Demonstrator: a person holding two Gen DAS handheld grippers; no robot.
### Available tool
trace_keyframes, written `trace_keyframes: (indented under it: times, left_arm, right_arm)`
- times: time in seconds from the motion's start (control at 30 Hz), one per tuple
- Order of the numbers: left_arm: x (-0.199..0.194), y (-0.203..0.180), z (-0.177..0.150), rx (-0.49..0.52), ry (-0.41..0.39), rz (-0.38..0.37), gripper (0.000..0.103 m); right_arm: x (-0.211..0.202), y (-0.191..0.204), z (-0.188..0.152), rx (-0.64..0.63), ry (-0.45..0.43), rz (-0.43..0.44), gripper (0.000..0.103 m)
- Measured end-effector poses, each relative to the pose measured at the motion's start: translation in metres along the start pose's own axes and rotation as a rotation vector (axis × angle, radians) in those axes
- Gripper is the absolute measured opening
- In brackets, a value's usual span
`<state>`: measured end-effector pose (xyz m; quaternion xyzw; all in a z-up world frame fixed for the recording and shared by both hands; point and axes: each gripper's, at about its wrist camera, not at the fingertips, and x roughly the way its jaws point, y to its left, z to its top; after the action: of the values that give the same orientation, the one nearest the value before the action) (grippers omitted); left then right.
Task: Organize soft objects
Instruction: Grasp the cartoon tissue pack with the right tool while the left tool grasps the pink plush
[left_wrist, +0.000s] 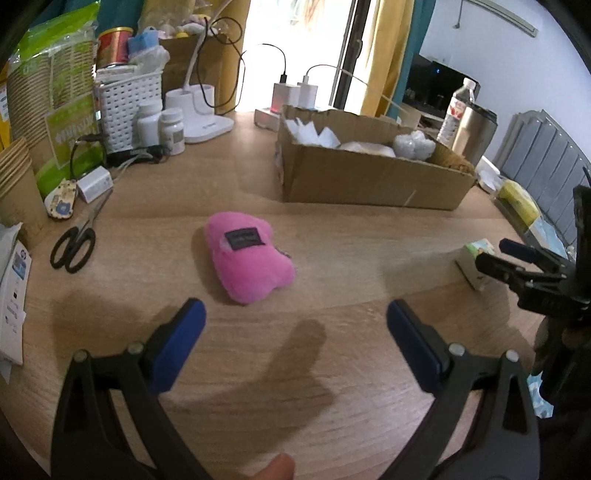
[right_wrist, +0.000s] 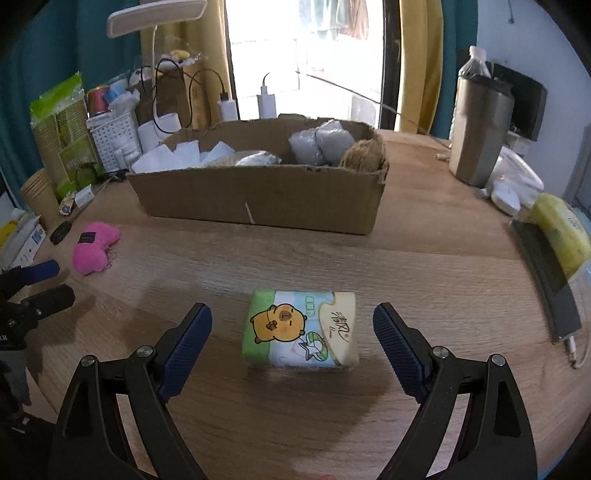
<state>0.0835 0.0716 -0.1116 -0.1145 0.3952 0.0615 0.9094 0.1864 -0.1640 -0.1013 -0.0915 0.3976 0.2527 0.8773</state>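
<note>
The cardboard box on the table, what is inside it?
The cardboard box holds white paper pieces, grey plastic-wrapped bundles and a brown fibrous lump. The front wall hides the bottom and anything lower.

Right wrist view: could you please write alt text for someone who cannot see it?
The open right claw frames a cartoon-printed tissue pack on a wooden table. Behind stands a cardboard box; a pink plush toy lies far left.

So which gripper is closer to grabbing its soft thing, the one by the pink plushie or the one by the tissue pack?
Probably the right gripper: open, with the tissue pack already between its fingers. The left gripper, also open, sits short of the pink plush toy.
</note>
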Motion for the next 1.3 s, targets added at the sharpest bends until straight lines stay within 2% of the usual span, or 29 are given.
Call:
trace_keyframes:
  times: [0.1, 0.17, 0.23, 0.4, 0.6, 0.67, 0.83, 0.87, 0.9, 0.93, 1.03, 1.2, 1.3]
  left_arm:
    - [0.003, 0.005, 0.002, -0.007, 0.006, 0.019, 0.099]
    - [0.006, 0.009, 0.004, -0.018, 0.011, 0.029, 0.099]
    - [0.01, 0.014, 0.008, -0.023, 0.017, 0.048, 0.099]
    - [0.017, 0.03, 0.02, -0.05, 0.011, 0.085, 0.099]
    - [0.027, 0.035, 0.037, -0.019, 0.005, 0.102, 0.099]
    - [0.034, 0.034, 0.041, 0.0, 0.017, 0.122, 0.099]
    - [0.05, 0.036, 0.046, 0.008, 0.062, 0.11, 0.098]
    - [0.052, 0.036, 0.047, 0.008, 0.065, 0.108, 0.096]
    - [0.054, 0.035, 0.046, 0.013, 0.07, 0.105, 0.083]
    - [0.056, 0.033, 0.046, 0.019, 0.083, 0.111, 0.078]
    - [0.058, 0.03, 0.045, 0.026, 0.08, 0.106, 0.071]
    - [0.059, 0.019, 0.046, 0.064, 0.088, 0.083, 0.049]
    - [0.056, 0.011, 0.046, 0.081, 0.085, 0.054, 0.044]
  right_arm:
    - [0.006, 0.002, 0.003, -0.005, 0.017, 0.009, 0.09]
    - [0.012, 0.005, 0.004, -0.014, 0.033, 0.007, 0.085]
    - [0.014, 0.006, 0.005, -0.022, 0.039, 0.008, 0.07]
    - [0.019, 0.022, 0.012, -0.08, 0.032, 0.03, 0.069]
    - [0.028, 0.031, 0.02, -0.092, 0.039, 0.047, 0.069]
    - [0.03, 0.031, 0.024, -0.089, 0.039, 0.05, 0.069]
    - [0.031, 0.03, 0.029, -0.088, 0.023, 0.057, 0.069]
    - [0.029, 0.03, 0.03, -0.09, 0.012, 0.056, 0.069]
    - [0.029, 0.029, 0.031, -0.089, 0.006, 0.056, 0.069]
    - [0.028, 0.029, 0.032, -0.088, 0.001, 0.059, 0.069]
    - [0.029, 0.026, 0.034, -0.082, -0.006, 0.062, 0.069]
    - [0.029, 0.024, 0.036, -0.076, -0.018, 0.071, 0.069]
    - [0.026, 0.021, 0.036, -0.069, -0.029, 0.076, 0.069]
